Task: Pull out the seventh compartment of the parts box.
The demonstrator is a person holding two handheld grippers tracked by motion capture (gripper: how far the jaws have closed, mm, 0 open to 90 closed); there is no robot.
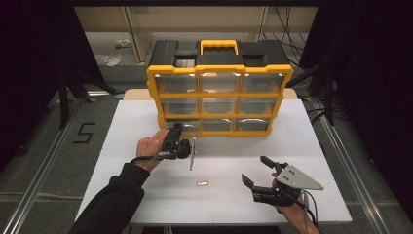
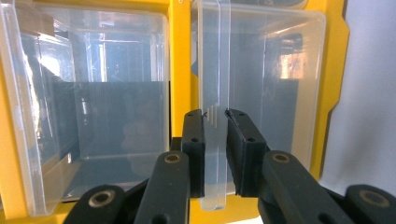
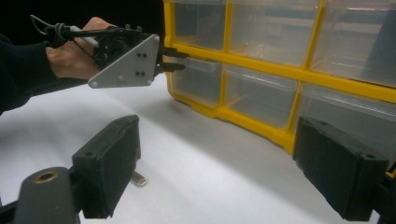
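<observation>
A yellow and black organizer point(image 1: 220, 95) with several clear drawers stands at the back of the white table. My left gripper point(image 1: 177, 126) reaches its bottom-left drawer point(image 1: 187, 127). In the left gripper view its pads are shut on that drawer's clear handle tab point(image 2: 214, 93), in front of the yellow frame point(image 2: 180, 70). The right gripper view shows the same grip from the side: left gripper point(image 3: 176, 59), drawer point(image 3: 198, 81). My right gripper point(image 1: 257, 170) rests near the front right of the table. It is open, and nothing lies between its fingers point(image 3: 109, 161).
A small brass-coloured piece point(image 1: 202, 183) lies on the white table point(image 1: 302, 161) between the two hands; it also sits by the right gripper's pad point(image 3: 138, 179). Dark stands and cables flank the table, and a black "5" point(image 1: 84, 132) marks the floor at left.
</observation>
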